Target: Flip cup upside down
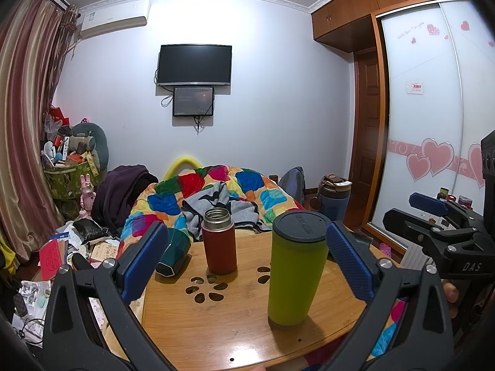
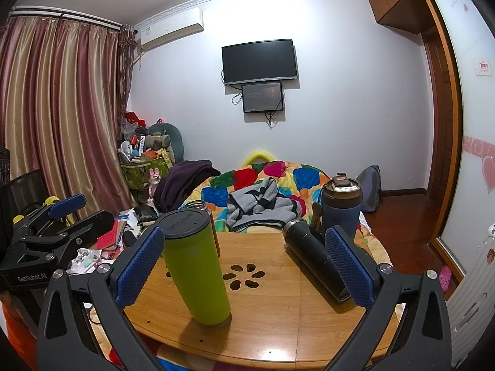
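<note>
A lime-green cup [image 1: 294, 272] with a dark grey end on top stands on the round bamboo table [image 1: 241, 334]. It also shows in the right wrist view [image 2: 196, 266]. My left gripper [image 1: 247, 262] is open, the cup standing between its blue pads nearer the right one. My right gripper [image 2: 247, 266] is open and empty, the cup just inside its left pad [image 2: 139, 266]. Nothing is held.
A red open-topped flask [image 1: 219, 241] stands behind the cup. A dark green bottle [image 1: 173, 253] lies at the table's left. A black flask [image 2: 315, 262] lies on its side at the right, and a blue tumbler [image 2: 340, 210] stands behind it. A colourful quilt [image 1: 216, 191] lies beyond the table.
</note>
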The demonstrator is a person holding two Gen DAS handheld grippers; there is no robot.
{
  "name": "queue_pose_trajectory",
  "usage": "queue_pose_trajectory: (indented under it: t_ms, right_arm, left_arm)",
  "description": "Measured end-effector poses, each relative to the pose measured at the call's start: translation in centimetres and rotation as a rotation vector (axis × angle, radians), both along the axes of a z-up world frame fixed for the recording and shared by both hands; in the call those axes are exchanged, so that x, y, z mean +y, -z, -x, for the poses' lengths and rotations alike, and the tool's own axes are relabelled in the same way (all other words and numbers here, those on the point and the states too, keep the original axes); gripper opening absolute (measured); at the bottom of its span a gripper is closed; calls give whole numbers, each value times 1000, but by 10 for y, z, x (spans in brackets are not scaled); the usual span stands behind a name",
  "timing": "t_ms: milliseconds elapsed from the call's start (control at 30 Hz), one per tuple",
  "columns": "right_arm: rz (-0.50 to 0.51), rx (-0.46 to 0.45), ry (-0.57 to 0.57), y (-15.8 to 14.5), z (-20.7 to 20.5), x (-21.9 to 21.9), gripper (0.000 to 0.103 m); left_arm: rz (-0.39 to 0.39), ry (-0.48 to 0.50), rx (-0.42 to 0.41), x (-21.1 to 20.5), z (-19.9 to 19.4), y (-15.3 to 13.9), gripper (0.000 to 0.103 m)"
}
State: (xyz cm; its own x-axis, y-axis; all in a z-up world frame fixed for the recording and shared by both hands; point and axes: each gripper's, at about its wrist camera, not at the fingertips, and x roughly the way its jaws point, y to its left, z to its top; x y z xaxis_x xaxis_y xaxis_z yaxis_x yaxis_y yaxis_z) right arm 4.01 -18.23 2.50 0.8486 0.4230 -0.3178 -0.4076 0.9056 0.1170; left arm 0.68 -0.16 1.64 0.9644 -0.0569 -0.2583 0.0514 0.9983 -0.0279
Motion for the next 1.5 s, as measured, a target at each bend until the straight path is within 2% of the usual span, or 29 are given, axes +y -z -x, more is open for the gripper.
queue_pose_trajectory:
  t_ms: [1000, 1500]
  right_arm:
    - [-3, 3, 3, 2, 2, 0, 103]
    - [-2, 11, -2, 7, 3, 3, 103]
  left_arm:
    - [0, 17, -22, -2, 2, -1, 103]
    - [15, 18, 4, -1, -2, 3, 103]
